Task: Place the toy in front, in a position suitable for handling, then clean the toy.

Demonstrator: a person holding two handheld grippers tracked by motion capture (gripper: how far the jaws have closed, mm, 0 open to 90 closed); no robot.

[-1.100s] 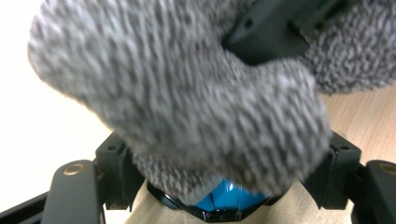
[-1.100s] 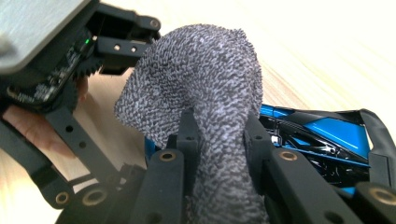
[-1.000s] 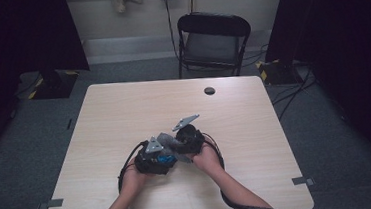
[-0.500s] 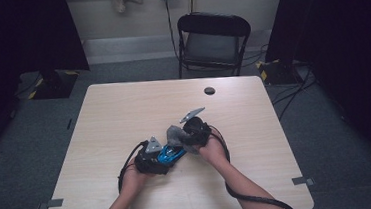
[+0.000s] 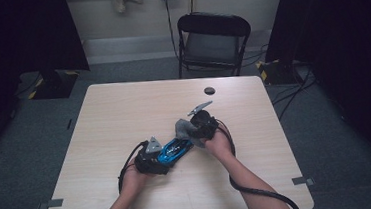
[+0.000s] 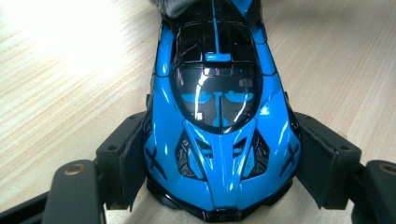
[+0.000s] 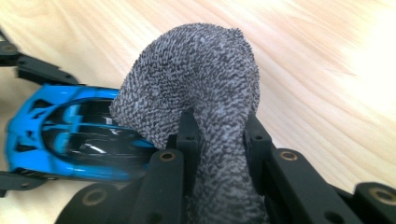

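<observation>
High view: a pale wooden table (image 5: 124,114) with much free surface; the left gripper (image 5: 150,160) clamps the blue toy car (image 5: 174,149), the right gripper (image 5: 200,126) pinches a grey cloth (image 5: 183,130).

A glossy blue toy car (image 6: 219,121) with black roof panels sits upright on its wheels at the table's centre, lengthwise from seven to one o'clock. A grey knitted cloth (image 7: 196,84), bunched and folded, drapes over its one o'clock end.

High view: fixed above the person's side, facing forward and down over the whole pale wood worktop (image 5: 124,114). Left gripper view: close, looking along the glossy blue toy car (image 6: 219,116). Right gripper view: close, slanting down; shares that car (image 7: 60,135).
</observation>
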